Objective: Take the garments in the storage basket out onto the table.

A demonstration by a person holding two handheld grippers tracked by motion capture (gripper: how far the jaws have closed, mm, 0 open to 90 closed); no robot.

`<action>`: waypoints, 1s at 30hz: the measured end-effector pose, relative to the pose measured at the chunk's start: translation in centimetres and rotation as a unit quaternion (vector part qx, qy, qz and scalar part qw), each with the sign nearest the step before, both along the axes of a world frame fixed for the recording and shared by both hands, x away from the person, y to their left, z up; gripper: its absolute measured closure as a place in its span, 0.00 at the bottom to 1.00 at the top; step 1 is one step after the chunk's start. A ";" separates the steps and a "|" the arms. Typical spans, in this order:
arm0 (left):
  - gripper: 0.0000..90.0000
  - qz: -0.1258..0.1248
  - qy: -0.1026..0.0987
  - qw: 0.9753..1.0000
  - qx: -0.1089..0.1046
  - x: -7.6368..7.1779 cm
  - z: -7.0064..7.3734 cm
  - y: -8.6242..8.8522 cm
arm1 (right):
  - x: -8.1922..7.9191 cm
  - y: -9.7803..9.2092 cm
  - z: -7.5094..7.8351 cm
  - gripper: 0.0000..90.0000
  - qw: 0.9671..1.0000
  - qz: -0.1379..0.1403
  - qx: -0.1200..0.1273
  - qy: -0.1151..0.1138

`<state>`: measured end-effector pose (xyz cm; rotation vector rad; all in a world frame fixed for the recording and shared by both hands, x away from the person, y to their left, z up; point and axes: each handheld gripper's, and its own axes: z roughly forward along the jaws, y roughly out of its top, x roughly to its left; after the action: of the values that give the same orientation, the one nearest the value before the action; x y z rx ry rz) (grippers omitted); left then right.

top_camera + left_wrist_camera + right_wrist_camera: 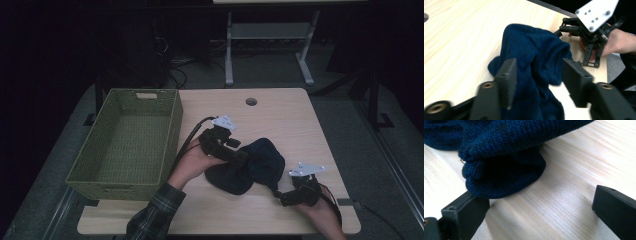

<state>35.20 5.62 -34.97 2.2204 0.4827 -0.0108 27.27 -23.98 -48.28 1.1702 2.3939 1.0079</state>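
Note:
A dark blue knitted garment (252, 167) lies bunched up on the light wooden table (280, 120), right of centre. My left gripper (242, 156) reaches into it from the left. In the left gripper view its jaws stand apart, open (540, 80), with a raised fold of the blue garment (534, 55) running between them. My right gripper (278, 195) sits low at the garment's near right edge. In the right gripper view it is wide open (540, 207) on bare wood, and a rolled hem of the garment (504, 175) lies just beyond its left jaw.
A green woven basket (172, 130) with nothing in it stands along the table's left side. A round cable hole (251, 101) is near the far edge. The right gripper's grey plate (596, 12) and its hand (621, 42) show beyond the garment.

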 end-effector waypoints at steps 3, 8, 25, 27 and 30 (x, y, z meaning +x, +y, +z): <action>0.69 0.002 0.002 1.000 -0.004 -0.6 -0.1 0.8 | 0.0 0.0 0.0 0.01 1.000 0.000 0.000 0.000; 0.93 -0.001 0.019 1.000 -0.002 -2.2 -1.2 2.6 | 0.0 0.0 0.0 0.01 1.000 0.000 0.000 0.000; 0.98 -0.003 0.037 0.998 0.051 -4.4 -6.9 2.3 | 0.0 0.0 0.0 0.01 1.000 0.000 0.000 0.001; 0.98 0.004 0.031 0.998 0.058 -4.0 -7.9 2.1 | 0.0 0.0 0.0 0.01 1.000 0.000 0.000 0.001; 0.98 0.012 0.022 0.997 0.069 -3.7 -8.7 1.8 | 0.0 0.0 0.0 0.01 1.000 0.000 0.000 0.001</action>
<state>31.49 7.43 -43.63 2.3542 0.5497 -0.0145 27.26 -23.99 -48.27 1.1715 2.3956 1.0063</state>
